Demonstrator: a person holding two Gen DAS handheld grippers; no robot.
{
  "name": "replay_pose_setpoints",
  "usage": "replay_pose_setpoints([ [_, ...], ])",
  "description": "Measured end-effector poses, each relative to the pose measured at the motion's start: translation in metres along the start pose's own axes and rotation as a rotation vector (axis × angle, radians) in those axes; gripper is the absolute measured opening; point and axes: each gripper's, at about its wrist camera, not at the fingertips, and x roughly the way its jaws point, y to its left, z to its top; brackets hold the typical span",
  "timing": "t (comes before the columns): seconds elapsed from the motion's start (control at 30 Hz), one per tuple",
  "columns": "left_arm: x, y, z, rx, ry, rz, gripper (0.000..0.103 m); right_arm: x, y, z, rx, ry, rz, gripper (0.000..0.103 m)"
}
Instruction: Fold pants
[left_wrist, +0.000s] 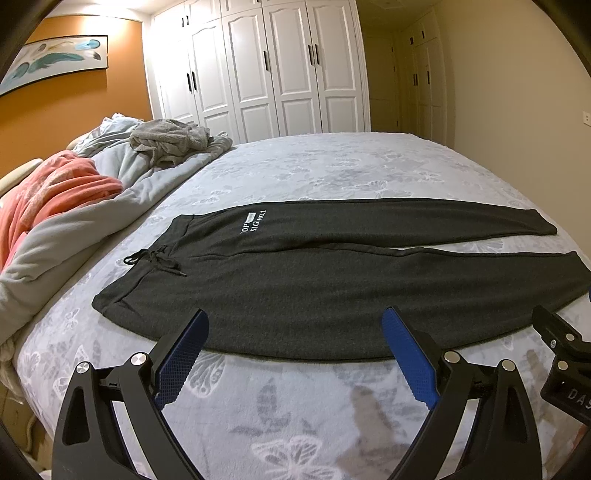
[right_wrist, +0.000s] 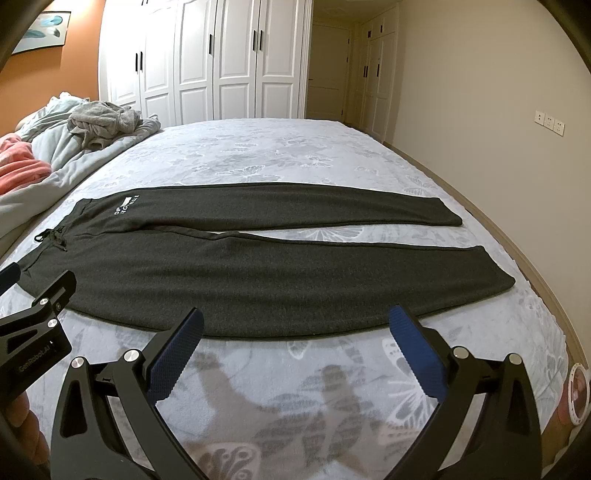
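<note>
- Evidently no fold was made: the pants (left_wrist: 332, 280) lay flat on the bed (left_wrist: 332, 166), legs toward 3 o'clock.
- Left tool (left_wrist: 295, 354) and right tool (right_wrist: 295, 350) hovered at 6 o'clock, jaws apart, empty.

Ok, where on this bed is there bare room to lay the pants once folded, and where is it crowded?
Bare bedspread lies beyond the far leg of the pants, toward the wardrobe. A narrower strip runs between the near leg and both open grippers, left and right. The waistband side is crowded: a grey blanket, pink bedding and a crumpled grey garment.
</note>
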Motion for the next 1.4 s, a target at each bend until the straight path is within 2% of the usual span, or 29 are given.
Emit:
replay_pose_setpoints([
  [1.17, 0.0, 0.006, 0.001, -0.004, 0.007, -0.004, 0.093, 0.001, 0.0, 0.0, -0.002, 0.003, 0.002, 0.098],
  [1.23, 0.0, 0.015, 0.005, -0.018, 0.028, -0.044, 0.094, 0.002, -0.002, 0.001, -0.006, 0.01, 0.004, 0.098],
  [1.33, 0.007, 0.039, 0.021, -0.071, 0.107, -0.172, 0.094, 0.004, -0.014, 0.013, -0.015, 0.061, 0.053, 0.098],
  [1.37, 0.015, 0.06, 0.034, -0.119, 0.157, -0.247, 0.094, 0.005, -0.023, 0.019, -0.012, 0.079, 0.074, 0.098],
  [1.4, 0.02, 0.069, 0.04, -0.138, 0.174, -0.271, 0.094, 0.007, -0.037, 0.03, -0.011, 0.093, 0.099, 0.098],
])
